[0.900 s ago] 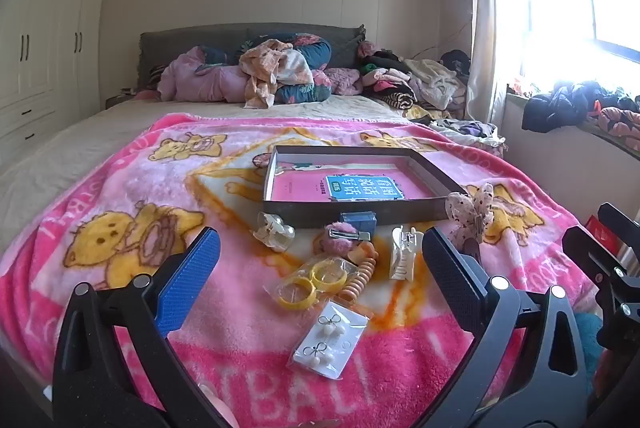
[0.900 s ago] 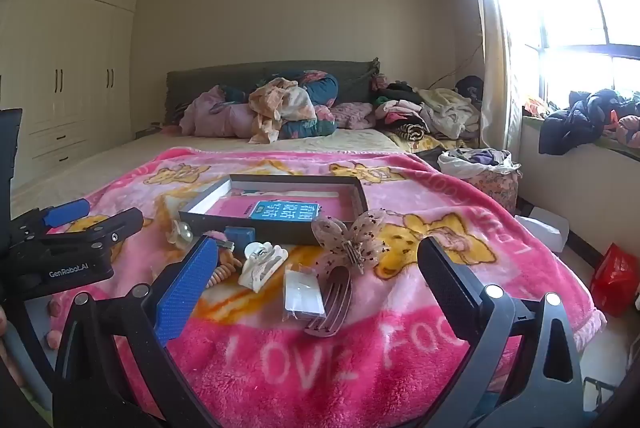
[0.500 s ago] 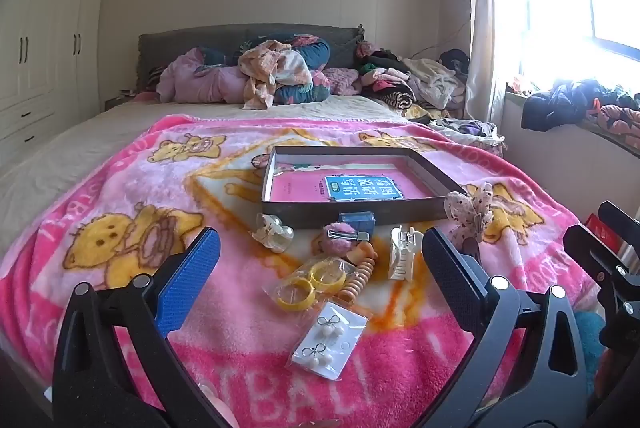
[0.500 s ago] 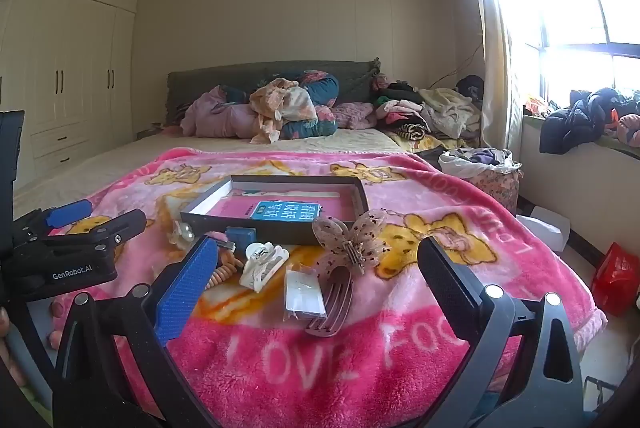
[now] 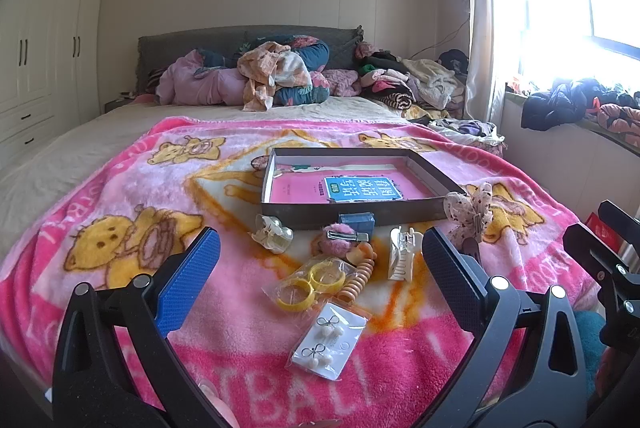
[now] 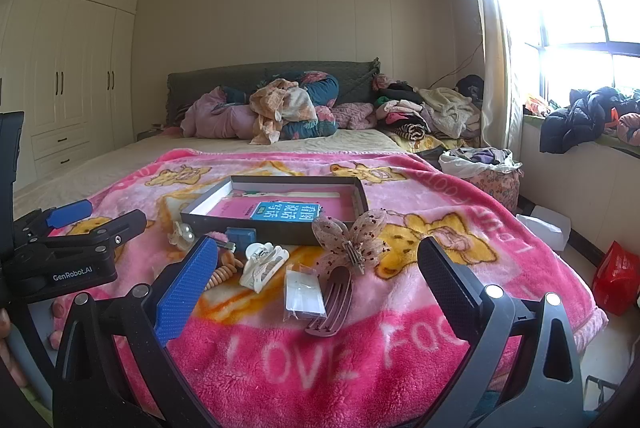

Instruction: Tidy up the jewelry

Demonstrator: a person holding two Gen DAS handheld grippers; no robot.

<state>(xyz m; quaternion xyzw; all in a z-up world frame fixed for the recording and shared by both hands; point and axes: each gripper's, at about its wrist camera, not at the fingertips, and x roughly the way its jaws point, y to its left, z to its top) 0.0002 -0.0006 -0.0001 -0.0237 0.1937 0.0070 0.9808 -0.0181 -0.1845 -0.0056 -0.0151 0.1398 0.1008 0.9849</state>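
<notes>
On the pink blanket, the left gripper hovers with its jaws wide apart and empty. Between and just ahead of its fingers lie a pale shell clip, bagged yellow rings, an earring card, an orange coil tie and a white claw clip. Beyond them sits the shallow box. The right gripper, also spread open and holding nothing, frames a small clear packet, a mauve comb and a flower clip.
</notes>
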